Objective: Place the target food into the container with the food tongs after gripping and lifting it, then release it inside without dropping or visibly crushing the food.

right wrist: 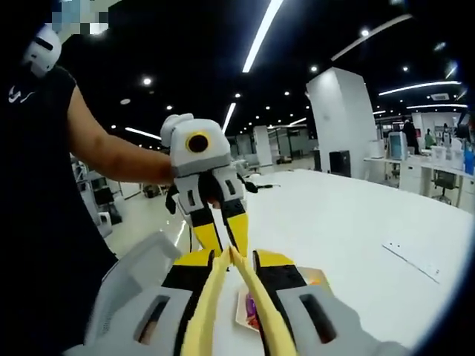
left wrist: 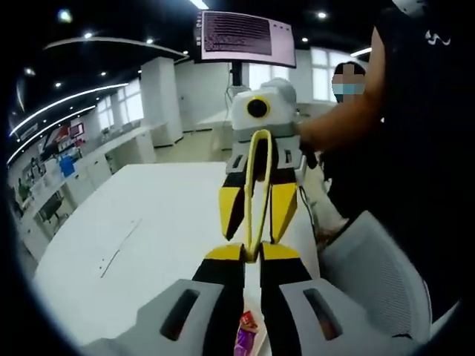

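One pair of yellow tongs [right wrist: 236,297], long way pointing at the left gripper [right wrist: 223,230], sits squeezed in the right gripper [left wrist: 256,215]. Left fingers look almost together.

Right gripper [right wrist: 231,261]: bottom centre, black-and-yellow fingers [right wrist: 278,274] closed on yellow food tongs [right wrist: 223,304], whose two arms run up to meet at a tip between them.
Left gripper [right wrist: 224,236]: upper left of centre, held by a person's bare arm [right wrist: 111,156], yellow fingers pointing down toward the tongs' tip, set close together.
White counter [right wrist: 349,222]: broad, extending right.
Packaged item [right wrist: 251,310], orange and purple: lying on counter beneath the tongs; contents cannot be told.
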